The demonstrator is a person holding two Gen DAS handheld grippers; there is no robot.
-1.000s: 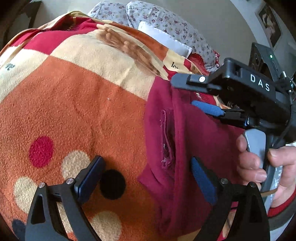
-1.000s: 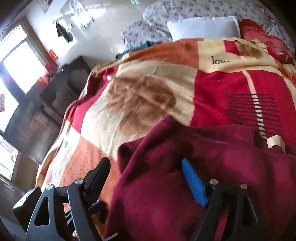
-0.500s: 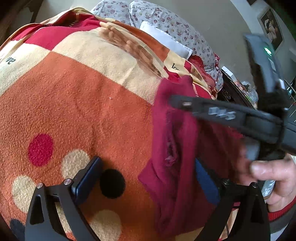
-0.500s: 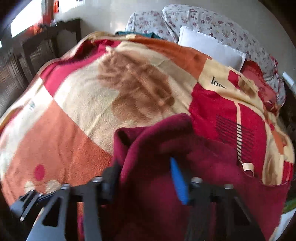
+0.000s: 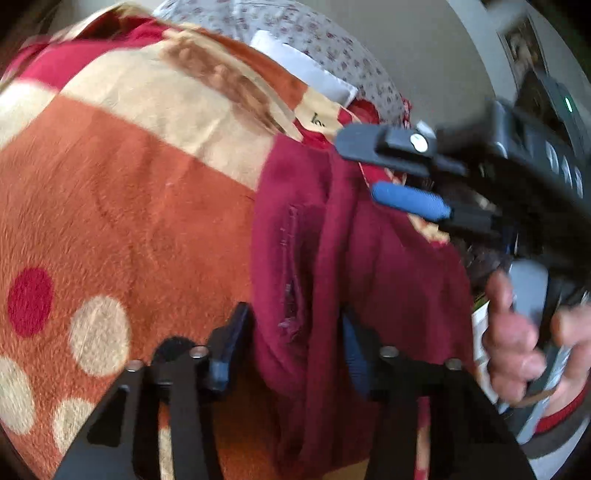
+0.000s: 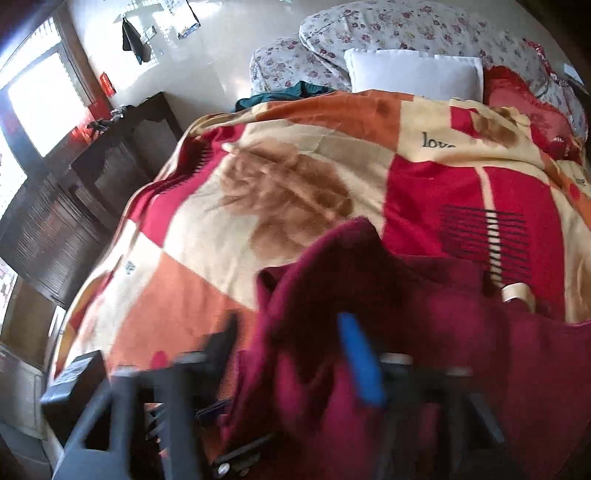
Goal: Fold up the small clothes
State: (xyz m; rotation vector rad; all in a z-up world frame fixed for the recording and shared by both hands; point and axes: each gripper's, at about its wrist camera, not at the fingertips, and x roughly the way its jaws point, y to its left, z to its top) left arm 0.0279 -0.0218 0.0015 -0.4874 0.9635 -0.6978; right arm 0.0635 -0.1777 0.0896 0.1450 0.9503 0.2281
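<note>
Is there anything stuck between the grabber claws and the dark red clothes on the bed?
Nothing visible is in the way. The left gripper has a fold of the dark red garment right between its fingers. The right gripper is also right at the cloth, with the blanket underneath, though motion blur hides whether it is closed.

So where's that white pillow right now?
In the right wrist view the white pillow lies at the head of the bed, top centre, against the floral pillows, just beyond the patterned blanket.
</note>
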